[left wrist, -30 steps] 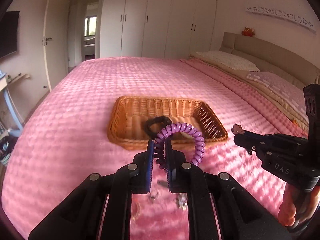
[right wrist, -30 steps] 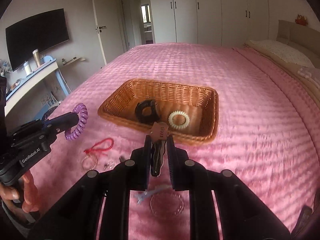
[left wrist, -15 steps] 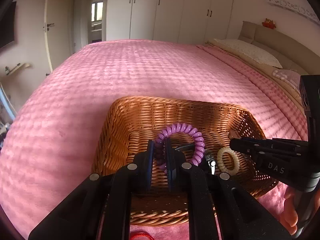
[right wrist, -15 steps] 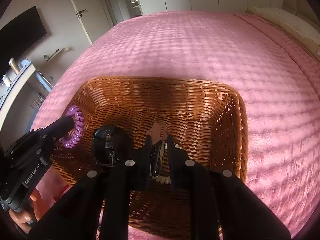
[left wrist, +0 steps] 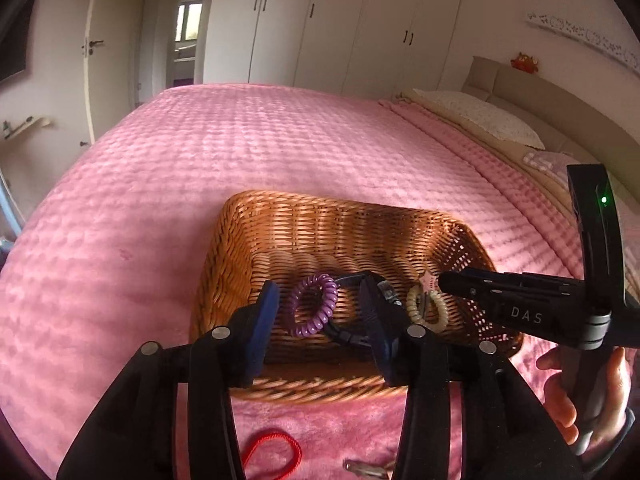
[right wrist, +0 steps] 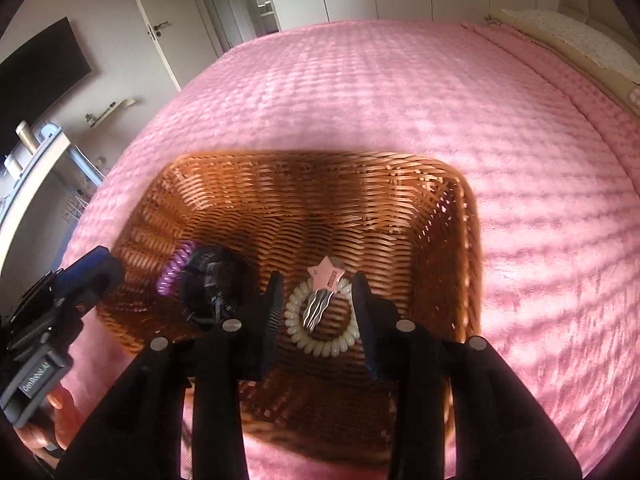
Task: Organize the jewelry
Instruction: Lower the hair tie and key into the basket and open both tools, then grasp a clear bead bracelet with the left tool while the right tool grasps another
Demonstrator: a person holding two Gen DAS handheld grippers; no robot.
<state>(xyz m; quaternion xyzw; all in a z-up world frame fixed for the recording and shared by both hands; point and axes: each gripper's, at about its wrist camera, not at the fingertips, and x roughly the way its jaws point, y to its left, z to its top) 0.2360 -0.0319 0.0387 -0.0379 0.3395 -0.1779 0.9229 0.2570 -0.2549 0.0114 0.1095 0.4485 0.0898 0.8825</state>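
Left wrist: both hand-held grippers (left wrist: pixel 320 308) (right wrist: pixel 318 304) gape wide, empty, above basket (left wrist: pixel 340 216).

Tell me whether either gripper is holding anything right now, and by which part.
Nothing is held. The left gripper and right gripper are both open; the purple coil tie and star hair clip lie loose in the wicker basket.

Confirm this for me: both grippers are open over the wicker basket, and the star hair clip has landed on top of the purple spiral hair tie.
One detail is off. The star hair clip lies on the cream spiral hair tie, not the purple spiral hair tie, as the right wrist view shows. The rest holds: the left gripper and right gripper are both open over the wicker basket.
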